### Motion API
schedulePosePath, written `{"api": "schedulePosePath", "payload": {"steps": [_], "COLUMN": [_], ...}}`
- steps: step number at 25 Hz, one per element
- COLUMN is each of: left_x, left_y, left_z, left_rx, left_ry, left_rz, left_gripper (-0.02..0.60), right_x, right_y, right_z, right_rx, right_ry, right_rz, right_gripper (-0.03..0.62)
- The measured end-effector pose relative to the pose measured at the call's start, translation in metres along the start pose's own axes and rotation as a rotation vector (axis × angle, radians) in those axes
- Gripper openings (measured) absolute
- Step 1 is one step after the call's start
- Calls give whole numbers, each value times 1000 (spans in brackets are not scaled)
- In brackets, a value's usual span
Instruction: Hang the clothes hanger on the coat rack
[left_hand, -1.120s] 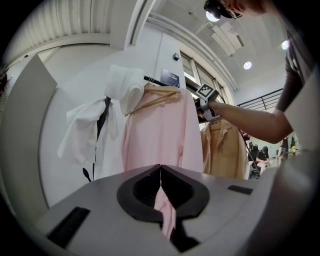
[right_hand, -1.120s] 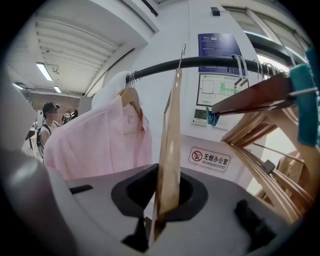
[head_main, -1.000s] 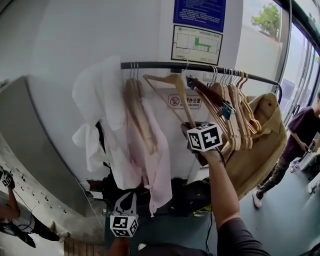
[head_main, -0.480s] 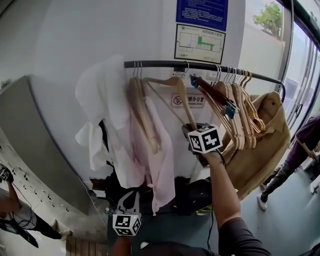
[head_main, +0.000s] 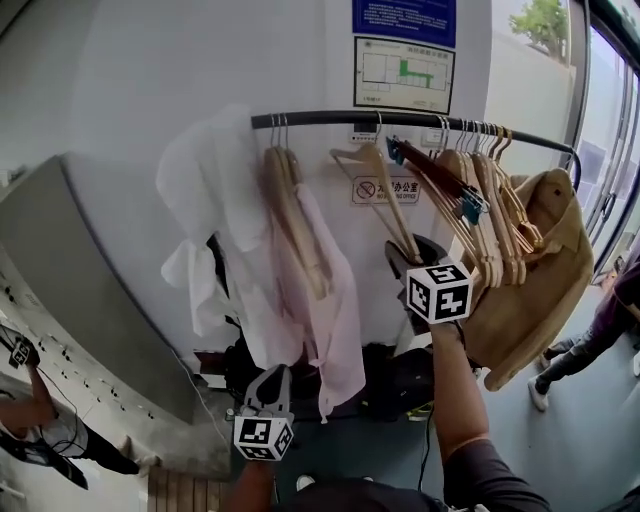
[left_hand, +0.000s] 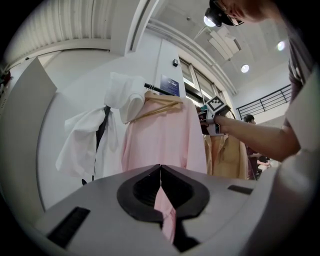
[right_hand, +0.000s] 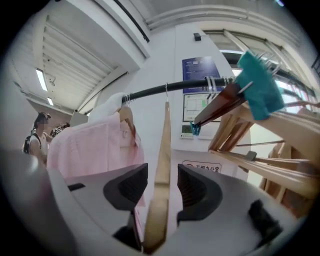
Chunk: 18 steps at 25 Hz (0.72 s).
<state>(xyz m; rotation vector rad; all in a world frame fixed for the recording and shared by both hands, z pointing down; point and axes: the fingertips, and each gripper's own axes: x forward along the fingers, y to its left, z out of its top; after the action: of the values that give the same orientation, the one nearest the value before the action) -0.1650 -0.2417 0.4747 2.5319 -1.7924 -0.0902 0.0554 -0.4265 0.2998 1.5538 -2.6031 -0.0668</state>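
A bare wooden hanger (head_main: 388, 195) hangs by its metal hook (head_main: 378, 120) on the black rail (head_main: 330, 118) of the coat rack, between a pink shirt (head_main: 325, 290) and a bunch of other hangers. My right gripper (head_main: 412, 258) is at the hanger's lower arm. In the right gripper view the hanger (right_hand: 161, 150) runs up between the jaws to the rail (right_hand: 150, 91). The right gripper (right_hand: 162, 175) is opening, with a gap on each side of the wood. My left gripper (head_main: 270, 385) is low and shut, its jaw tips touching (left_hand: 160, 170), holding nothing.
A white garment (head_main: 205, 190) hangs at the rail's left end. A brown hanger with teal clips (head_main: 435, 175), several wooden hangers (head_main: 490, 215) and a tan jacket (head_main: 545, 270) crowd the right end. Dark bags (head_main: 390, 385) lie under the rack. A person (head_main: 600, 330) stands at far right.
The right jaws have parted from the hanger's arm, and the right hand has shifted right and a little lower in the head view. The hanger hangs more edge-on. The left gripper has hardly moved.
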Motion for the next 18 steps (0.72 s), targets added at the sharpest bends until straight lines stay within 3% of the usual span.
{"api": "schedulePosePath", "payload": {"steps": [8,15,18], "left_x": [4,12,12], "left_y": [-25,-42,-47], "left_z": [9,9,9], "left_rx": [-3,-2,-2], "left_ry": [-8,-8,-5], "left_rz": [-68,-105,-117], "left_gripper": [9,9,9], "right_x": [-93,-132,-146], "right_y": [9,63,92], "right_z": [-24,-118,-153], "right_rx": [-4,50,41], "right_ry": [-139,-69,-30], "right_rz": [-155,-133,-106], "right_gripper": [196,189,108]}}
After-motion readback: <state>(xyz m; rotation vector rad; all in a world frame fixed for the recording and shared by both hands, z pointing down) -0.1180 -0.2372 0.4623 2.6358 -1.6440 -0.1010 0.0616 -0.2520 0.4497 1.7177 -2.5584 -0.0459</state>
